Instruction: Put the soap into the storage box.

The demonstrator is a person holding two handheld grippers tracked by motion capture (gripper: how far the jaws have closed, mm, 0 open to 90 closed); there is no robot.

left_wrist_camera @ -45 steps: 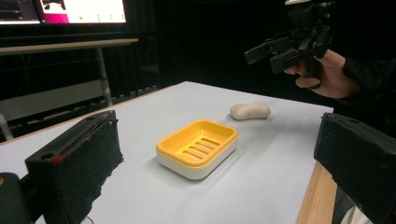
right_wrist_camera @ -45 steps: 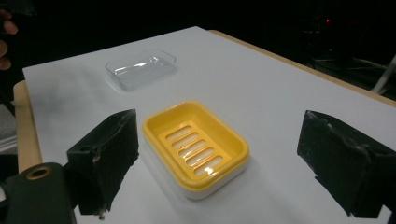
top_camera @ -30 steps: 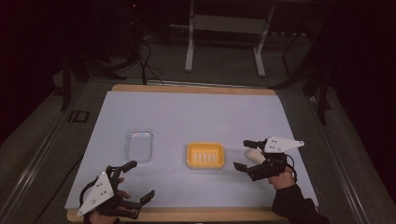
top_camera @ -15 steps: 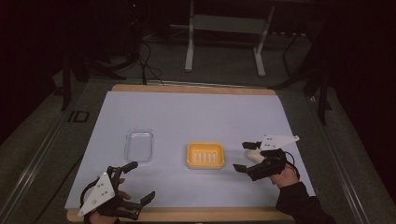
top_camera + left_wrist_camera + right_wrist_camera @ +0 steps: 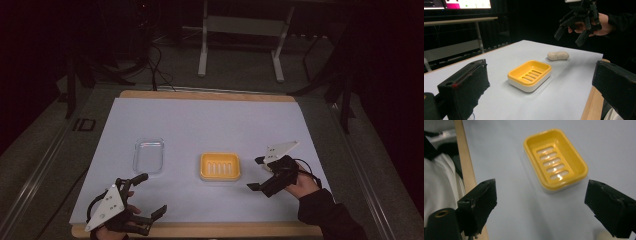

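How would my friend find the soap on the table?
Start at the pale blue table top and find the yellow slotted soap dish in the middle. The beige oval bar of soap lies just beyond it, under the right gripper; it alone is rounded and solid.

No readable text or labels anywhere (monitor too blurred).

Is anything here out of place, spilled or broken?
Nothing is spilled or broken. The one oddity: the soap bar lies bare on the table beyond the yellow soap dish, whose slotted tray is empty. The clear lid sits apart to the dish's left. Both grippers are open and hold nothing.
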